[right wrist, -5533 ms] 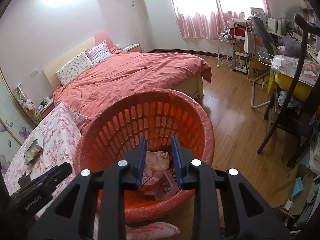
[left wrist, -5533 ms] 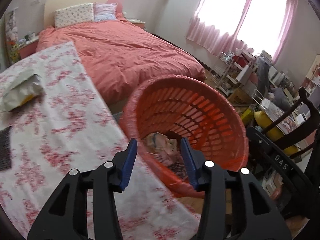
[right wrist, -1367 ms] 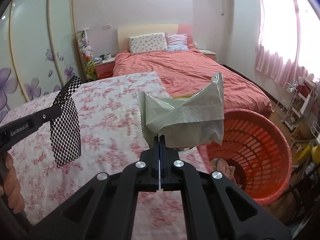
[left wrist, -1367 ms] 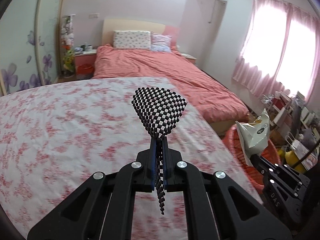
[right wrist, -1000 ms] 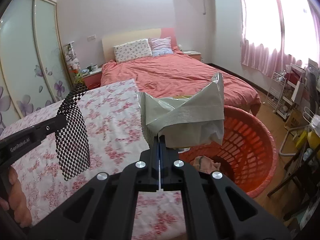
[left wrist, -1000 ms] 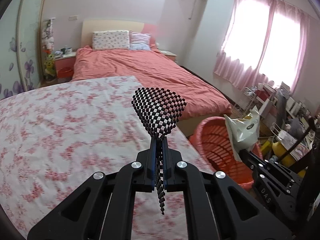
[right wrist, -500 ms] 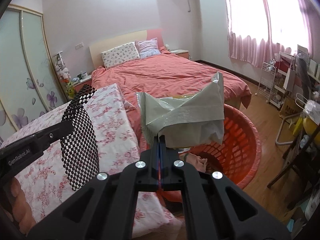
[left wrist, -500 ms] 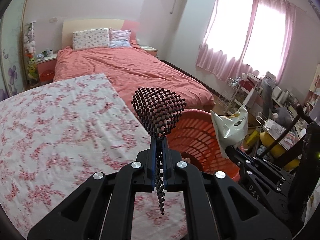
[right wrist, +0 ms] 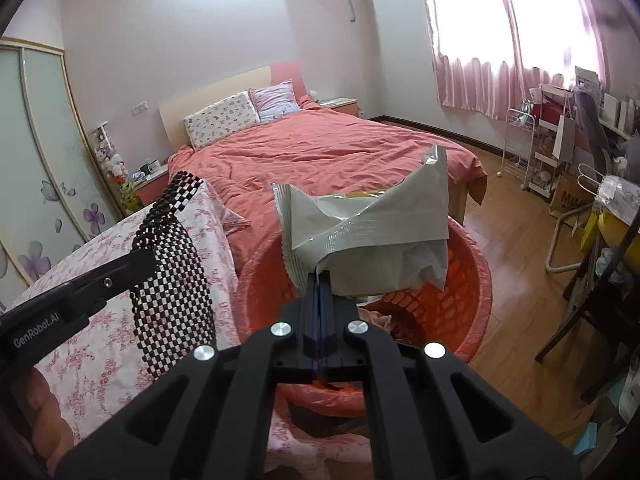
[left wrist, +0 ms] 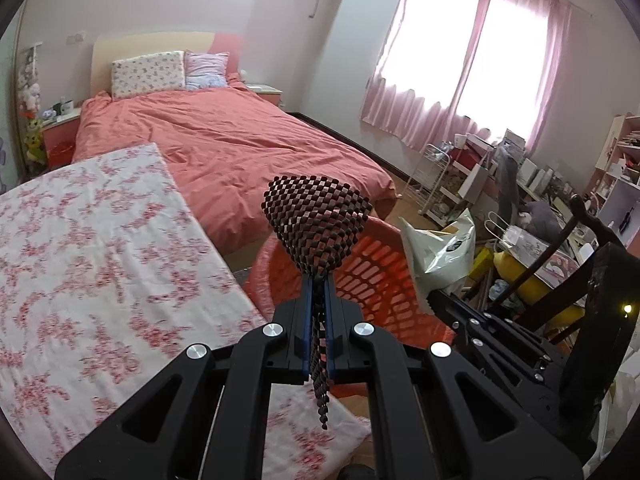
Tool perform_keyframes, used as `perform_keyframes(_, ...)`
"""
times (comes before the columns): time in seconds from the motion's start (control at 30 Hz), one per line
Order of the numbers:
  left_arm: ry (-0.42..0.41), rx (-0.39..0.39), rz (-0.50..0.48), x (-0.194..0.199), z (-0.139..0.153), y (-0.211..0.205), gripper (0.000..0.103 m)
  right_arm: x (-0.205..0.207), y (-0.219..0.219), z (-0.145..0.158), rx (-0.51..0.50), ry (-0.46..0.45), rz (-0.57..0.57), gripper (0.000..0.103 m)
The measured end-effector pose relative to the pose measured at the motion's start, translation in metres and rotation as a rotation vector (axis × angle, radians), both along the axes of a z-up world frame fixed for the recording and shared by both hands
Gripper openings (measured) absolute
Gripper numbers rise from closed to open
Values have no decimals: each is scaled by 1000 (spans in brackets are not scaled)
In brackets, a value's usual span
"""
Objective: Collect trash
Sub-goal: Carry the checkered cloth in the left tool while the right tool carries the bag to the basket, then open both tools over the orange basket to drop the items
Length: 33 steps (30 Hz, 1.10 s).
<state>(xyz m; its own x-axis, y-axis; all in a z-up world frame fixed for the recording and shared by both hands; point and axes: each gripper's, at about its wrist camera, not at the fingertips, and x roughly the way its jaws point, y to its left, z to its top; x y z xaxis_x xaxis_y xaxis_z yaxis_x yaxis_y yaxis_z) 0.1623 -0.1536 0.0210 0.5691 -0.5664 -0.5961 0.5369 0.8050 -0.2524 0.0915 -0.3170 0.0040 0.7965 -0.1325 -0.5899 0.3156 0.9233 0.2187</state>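
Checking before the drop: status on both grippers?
Left gripper shut on mesh. Right gripper shut on wrapper, in front of basket. Nothing in the way.

The left gripper [left wrist: 316, 304] is pinching a black checkered mesh piece [left wrist: 316, 220] with jaws closed, holding it above the orange basket's [left wrist: 372, 272] near rim, off the floral-clothed tabletop's [left wrist: 100, 264] right edge. The right gripper [left wrist: 434, 300] is gripping a white wrapper [left wrist: 440, 244] beside it.

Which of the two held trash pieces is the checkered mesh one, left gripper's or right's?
The left gripper holds the black checkered mesh piece. The right gripper holds a plain grey crumpled snack wrapper, no pattern.
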Motion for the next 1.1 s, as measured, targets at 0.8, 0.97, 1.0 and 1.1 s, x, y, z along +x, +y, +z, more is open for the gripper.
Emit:
perform_keyframes(0.8,91,-13,-62,24,-30,-53,5,14,-45,-24,69,9,-8,2)
perform_keyframes(0.97,112,0,-61,28,-36,-55,5,20,-48,-27,83,11,1,3)
perform_keyframes(1.0,117,3,-61,28,-37,-54,5,21,-47,-27,83,10,2,6)
perform_keyframes(1.1,121,14,-48,29,-39,-53,8,21,-48,-29,93,8,1,15)
